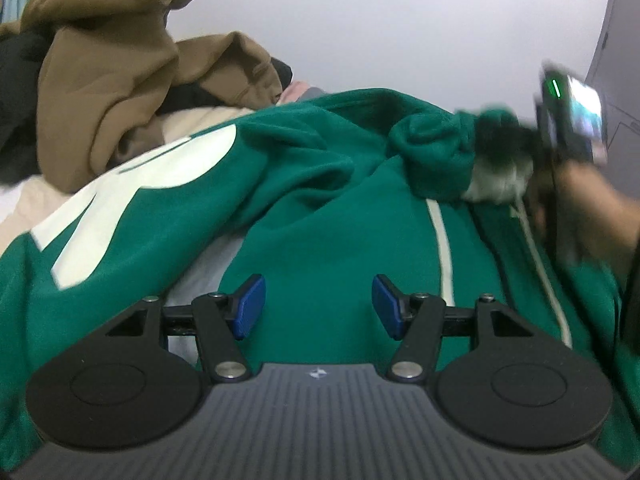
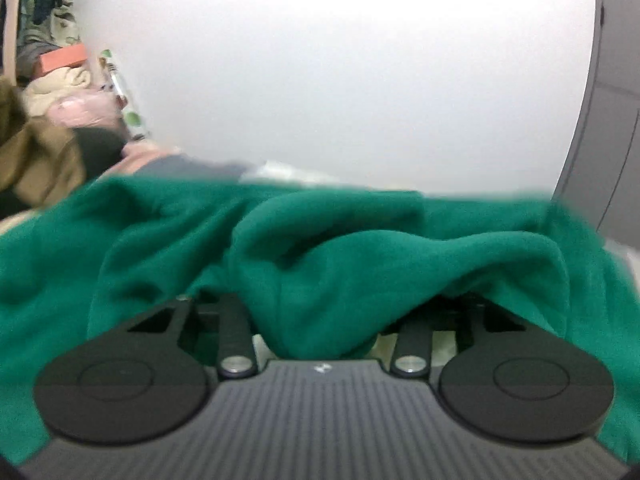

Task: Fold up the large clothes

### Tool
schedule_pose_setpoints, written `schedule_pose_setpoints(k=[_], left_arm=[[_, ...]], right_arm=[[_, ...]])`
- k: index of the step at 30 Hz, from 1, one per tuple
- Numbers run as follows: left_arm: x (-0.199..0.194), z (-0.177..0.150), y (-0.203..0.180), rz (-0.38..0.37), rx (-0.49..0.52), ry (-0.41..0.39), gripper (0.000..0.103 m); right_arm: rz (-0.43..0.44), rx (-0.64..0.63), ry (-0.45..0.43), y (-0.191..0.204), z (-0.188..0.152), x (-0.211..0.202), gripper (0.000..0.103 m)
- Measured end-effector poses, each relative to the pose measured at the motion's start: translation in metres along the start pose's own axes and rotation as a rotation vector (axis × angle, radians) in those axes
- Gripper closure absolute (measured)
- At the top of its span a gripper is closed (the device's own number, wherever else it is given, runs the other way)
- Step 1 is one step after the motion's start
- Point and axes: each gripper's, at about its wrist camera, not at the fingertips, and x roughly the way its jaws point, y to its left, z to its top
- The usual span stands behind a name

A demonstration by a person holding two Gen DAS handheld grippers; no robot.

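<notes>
Left gripper [image 1: 319,306], black frame with blue pads [image 1: 251,306], sits nearest the lens: jaws apart, nothing between them, pads just above the cloth, not pinching. Directly under and ahead of it lies the large green fleece garment [image 1: 320,216], with a big cream print to the left of the pads and a thin cream stripe [image 1: 442,248] running along the right pad's side. A strip of pale grey surface [image 1: 204,276] shows just left of the left pad.

Right gripper [image 2: 320,312]: green fleece bunched between its arms and draped over the fingers; pads hidden, so can't tell if it's clamped or loose. In the left view it's blurred, up and to the right, at a bunched fold.

Crumpled brown fabric garment [image 1: 120,80] heaped far left, beyond the green one.
</notes>
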Motion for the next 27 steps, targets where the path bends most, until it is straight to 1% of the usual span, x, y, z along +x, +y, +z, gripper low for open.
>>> schedule_pose_setpoints(k=[2,5,8,10,11,12,13,16,17,20,22,27], left_arm=[[0.013,0.0,0.0,-0.024,-0.016,-0.005,0.038],[0.03,0.0,-0.004,-0.034,-0.01,-0.003,0.038],[0.038,0.0,-0.006,-0.058,-0.016,-0.034,0.038],[0.044,-0.003,-0.005,-0.063,-0.032,-0.064,0.038],[0.049,-0.004,-0.005,-0.059,-0.044,-0.054,0.038],[0.055,-0.005,-0.004,-0.058,-0.052,-0.033,0.038],[0.057,-0.005,-0.004,-0.063,-0.054,-0.032,0.038],[0.057,-0.006,-0.004,-0.067,-0.058,-0.043,0.038],[0.057,-0.006,-0.004,-0.067,-0.059,-0.045,0.038],[0.055,-0.006,-0.005,-0.066,-0.055,-0.044,0.038],[0.052,-0.006,-0.005,-0.061,-0.053,-0.047,0.038],[0.042,-0.004,-0.005,-0.042,-0.035,-0.048,0.038]], right_arm=[[-0.023,-0.022,-0.034,0.001,0.03,0.017,0.063],[-0.048,-0.006,-0.088,0.0,0.079,0.038,0.063],[-0.074,0.006,-0.161,-0.003,0.12,0.052,0.063],[-0.089,0.053,-0.202,-0.012,0.137,0.059,0.063],[-0.097,0.083,-0.204,-0.017,0.14,0.064,0.061],[-0.099,0.117,-0.192,-0.021,0.141,0.069,0.06],[-0.095,0.134,-0.18,-0.023,0.141,0.072,0.056],[-0.073,0.137,-0.16,-0.029,0.127,0.074,0.04],[-0.064,0.136,-0.159,-0.031,0.122,0.071,0.037],[-0.036,0.14,-0.138,-0.038,0.104,0.059,0.037],[-0.024,0.121,-0.124,-0.037,0.094,0.05,0.037],[0.02,0.093,-0.069,-0.042,0.063,0.002,0.037]])
